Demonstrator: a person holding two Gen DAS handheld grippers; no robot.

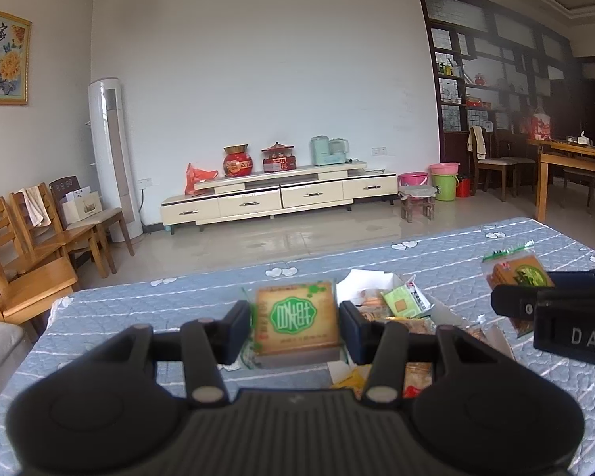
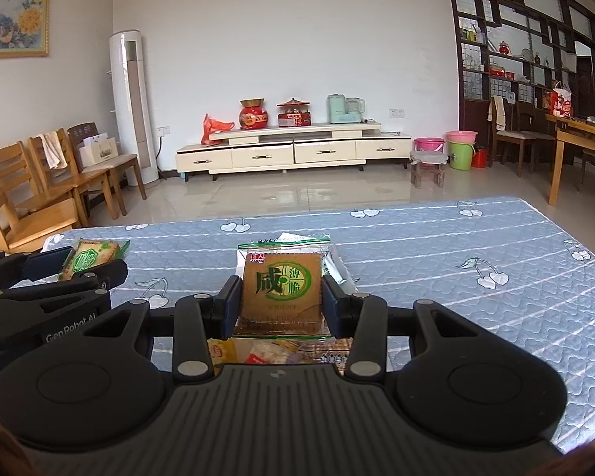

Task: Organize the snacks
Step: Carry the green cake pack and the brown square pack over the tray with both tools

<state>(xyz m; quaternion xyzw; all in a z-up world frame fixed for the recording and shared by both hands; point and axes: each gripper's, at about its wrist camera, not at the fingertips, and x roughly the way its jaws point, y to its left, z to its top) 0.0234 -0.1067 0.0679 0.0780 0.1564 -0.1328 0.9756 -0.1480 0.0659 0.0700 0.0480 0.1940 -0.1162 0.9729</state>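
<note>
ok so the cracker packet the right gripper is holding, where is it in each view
Left wrist view: the right gripper's cracker packet sits at the right edge, above the right gripper that pokes in from that side.
Right wrist view: the same packet is at centre, upright between that gripper's fingers.
Shared landmark: the cream TV cabinet against the far wall, and the blue tablecloth below.

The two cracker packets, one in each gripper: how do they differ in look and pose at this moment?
The left gripper's packet bears a green lobed badge with pale characters; the right gripper's packet bears a big green character beside a round green emblem. The left gripper's packet looks blurred in its own view; the right gripper's packet is sharp. Shared: both are tan, squarish, clear-wrapped and clamped between the fingers of the left gripper and right gripper above the quilted table.
</note>
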